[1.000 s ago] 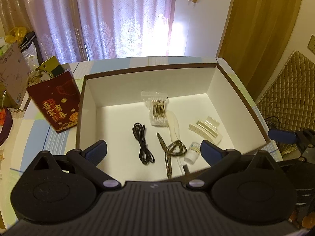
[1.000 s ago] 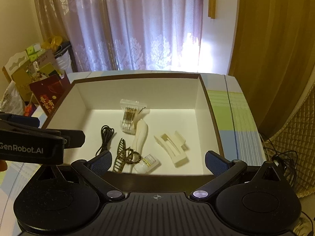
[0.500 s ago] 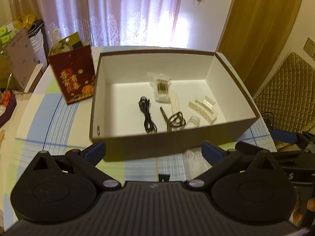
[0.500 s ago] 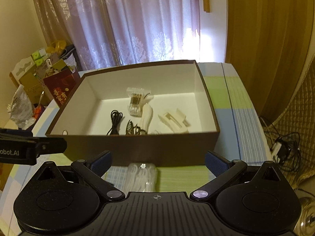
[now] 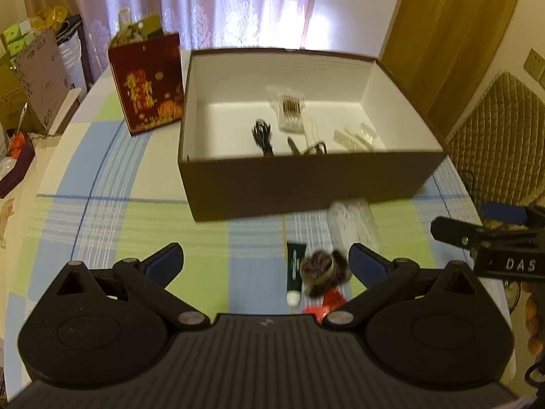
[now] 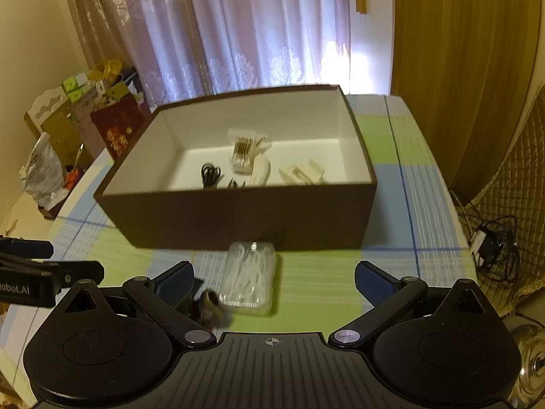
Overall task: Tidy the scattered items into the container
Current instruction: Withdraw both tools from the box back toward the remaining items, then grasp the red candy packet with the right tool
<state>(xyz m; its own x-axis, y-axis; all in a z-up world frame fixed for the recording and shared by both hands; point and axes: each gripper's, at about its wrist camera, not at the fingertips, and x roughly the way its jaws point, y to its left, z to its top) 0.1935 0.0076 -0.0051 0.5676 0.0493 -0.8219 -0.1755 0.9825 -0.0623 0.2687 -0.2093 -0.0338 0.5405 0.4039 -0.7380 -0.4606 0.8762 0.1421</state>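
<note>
A brown box with a white inside [image 5: 306, 184] [image 6: 238, 218] stands on the checked table. It holds a black cable [image 5: 262, 133] [image 6: 209, 173], a bag of cotton swabs [image 5: 289, 109] [image 6: 243, 151], a cream hair claw [image 5: 354, 134] [image 6: 301, 173] and other small items. In front of the box lie a clear pack of white floss picks [image 6: 250, 279] [image 5: 354, 225], a dark green tube [image 5: 294, 272], a brown furry scrunchie [image 5: 323, 272] [image 6: 211, 310] and a red packet [image 5: 327, 303]. My left gripper [image 5: 265, 262] and my right gripper [image 6: 272, 279] are both open, low over the table, short of the box.
A dark red gift bag [image 5: 148, 81] [image 6: 115, 129] stands left of the box. Cardboard boxes and bags [image 5: 30, 68] crowd the far left. A quilted chair [image 5: 497, 129] and cables on the floor [image 6: 494, 245] are at the right. Curtains hang behind.
Both grippers have pulled back from above the box to the table in front of it. The floss picks, tube, scrunchie and red packet have come into view. Both stay open.
</note>
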